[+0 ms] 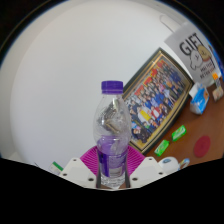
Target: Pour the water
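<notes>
From the gripper view, the water bottle (112, 135) stands upright between the fingers (88, 168), purple cap up, its long axis rising straight away from the jaws. The pink pads seem to press both its sides, so the gripper (112, 170) looks closed on it, though the contact is hard to see. A framed picture (158, 100) leans near on the right; the left side is open wall, leaving room to tip.
</notes>
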